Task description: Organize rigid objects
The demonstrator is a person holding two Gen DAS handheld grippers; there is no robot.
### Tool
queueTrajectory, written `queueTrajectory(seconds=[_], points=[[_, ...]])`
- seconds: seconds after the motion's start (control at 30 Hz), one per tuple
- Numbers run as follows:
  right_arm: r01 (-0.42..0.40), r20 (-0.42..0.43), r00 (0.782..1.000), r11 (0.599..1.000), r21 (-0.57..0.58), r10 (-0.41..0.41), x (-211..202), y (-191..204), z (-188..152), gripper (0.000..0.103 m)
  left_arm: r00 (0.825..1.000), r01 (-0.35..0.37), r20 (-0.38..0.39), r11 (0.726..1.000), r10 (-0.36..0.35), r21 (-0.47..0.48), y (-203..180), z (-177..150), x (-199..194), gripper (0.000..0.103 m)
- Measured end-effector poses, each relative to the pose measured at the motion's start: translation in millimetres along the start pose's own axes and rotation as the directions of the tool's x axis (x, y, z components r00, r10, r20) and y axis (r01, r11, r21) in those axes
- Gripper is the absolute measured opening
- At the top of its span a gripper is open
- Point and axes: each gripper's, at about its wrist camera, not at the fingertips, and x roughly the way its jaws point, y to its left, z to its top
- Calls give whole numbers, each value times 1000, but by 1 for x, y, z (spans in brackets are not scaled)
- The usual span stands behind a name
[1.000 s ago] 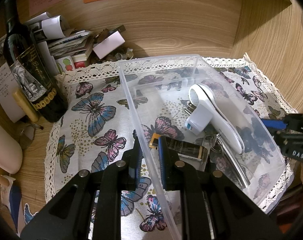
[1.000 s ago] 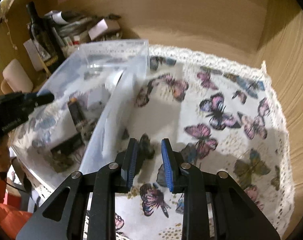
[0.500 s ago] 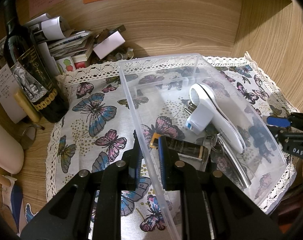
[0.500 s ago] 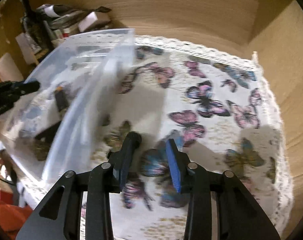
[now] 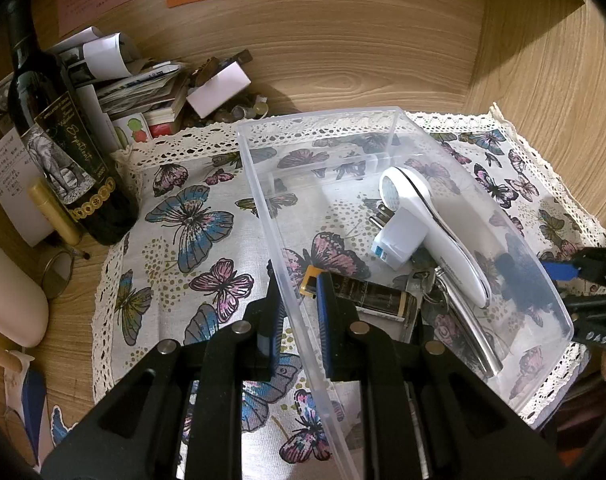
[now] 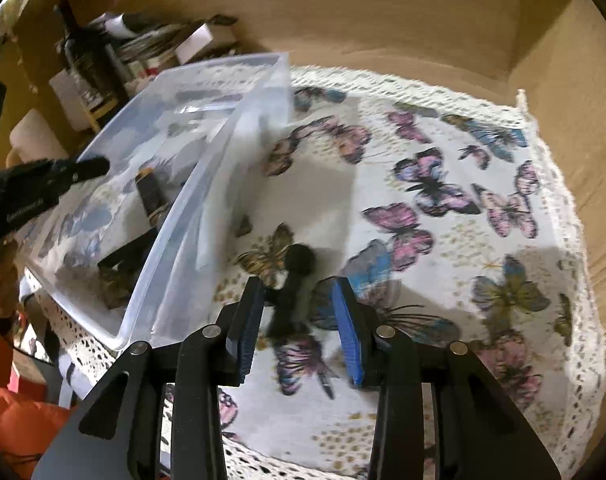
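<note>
A clear plastic bin (image 5: 259,168) stands on the butterfly cloth. It holds a white handheld device (image 5: 435,224), a white plug (image 5: 399,240), a dark tube (image 5: 375,294) and keys (image 5: 427,284). My left gripper (image 5: 299,312) is shut on the bin's left wall, one finger on each side. My right gripper (image 6: 299,320) is open just right of the bin (image 6: 223,148), with a small dark object (image 6: 293,292) on the cloth between its fingers. It is blurred. The right gripper's tip also shows in the left wrist view (image 5: 571,272).
A dark wine bottle (image 5: 59,140) stands left of the bin, with stacked papers and a white box (image 5: 219,88) behind it. Wooden walls close the back and right. The cloth's lace edge (image 6: 559,184) runs along the right.
My right gripper has swung away from the bin's wall and opened wider, and the small dark object now lies between its fingers. The left gripper and bin stay put.
</note>
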Motion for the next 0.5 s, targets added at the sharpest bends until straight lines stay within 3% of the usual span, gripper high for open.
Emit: queueTrajectory(seconds=[0.2,0.23,0.27,0.5], points=[[4,-17,1000,1000,9,-4,16,-2,-1,33,1000,-1,1,1000,1,-2,0,0,0,14],[8,-8,1000,1000,9,-8,16,-3,-1,29,1000,-1,1,1000,1,-3,0,0,0,14],[13,1,1000,1000,9,-13,16,-3,0,18,1000,-1,1,1000,1,-3,-1,0,0,14],[39,45,998,999,13,-39,7,-8,3,9,1000,-1,1,1000,1,-2,-1,0,0,14]])
